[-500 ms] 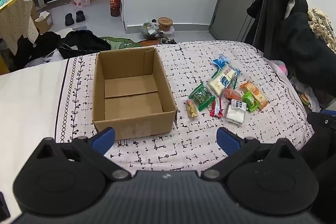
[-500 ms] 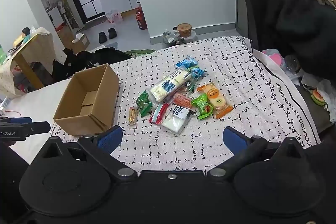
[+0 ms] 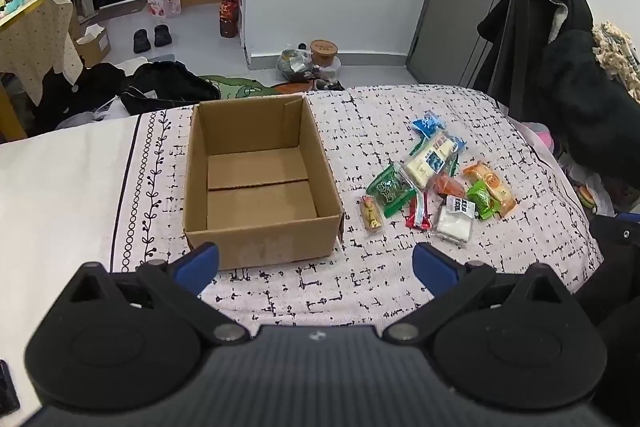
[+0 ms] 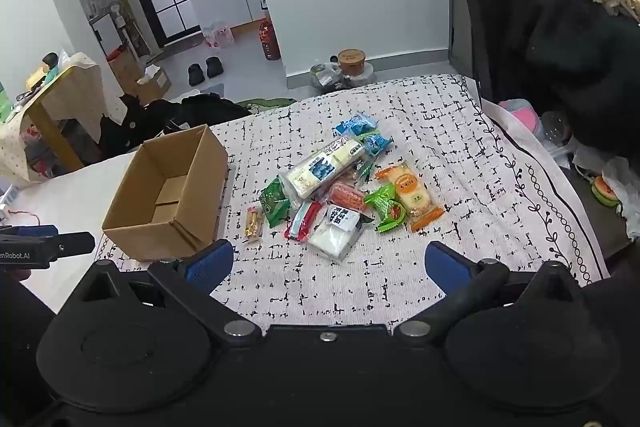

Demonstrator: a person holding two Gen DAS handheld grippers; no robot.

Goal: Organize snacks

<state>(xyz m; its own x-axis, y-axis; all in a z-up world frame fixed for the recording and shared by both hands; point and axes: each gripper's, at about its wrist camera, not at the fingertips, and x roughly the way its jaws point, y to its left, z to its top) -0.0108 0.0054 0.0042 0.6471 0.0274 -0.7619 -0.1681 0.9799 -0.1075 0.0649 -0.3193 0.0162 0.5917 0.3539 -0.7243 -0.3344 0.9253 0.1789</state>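
Patterned white cloth with black dashes covers the bed (image 3: 400, 291) I am working over, and everything for the job lies on it. Next in size is the cardboard box (image 3: 256, 243), open-topped and bare inside down to its floor flaps, so by my reckoning nothing has been sorted yet. Just beside it, on its right in my left view, the snacks (image 4: 344, 191) lie in one loose heap, several overlapping: a long cream packet (image 4: 324, 169) across the top, an orange-edged biscuit pack (image 4: 412, 199), a white pouch (image 4: 336, 231), green and blue wrappers, and a small gold sweet (image 4: 253, 223) lying nearest the box. My left gripper (image 3: 316, 265) hangs above the box's near wall, its jaws spread wide with nothing between them. My right gripper (image 4: 328, 261) hangs short of the heap, likewise wide and holding nothing. The whole task, I judge, remains: every packet needs lifting and setting into the box.
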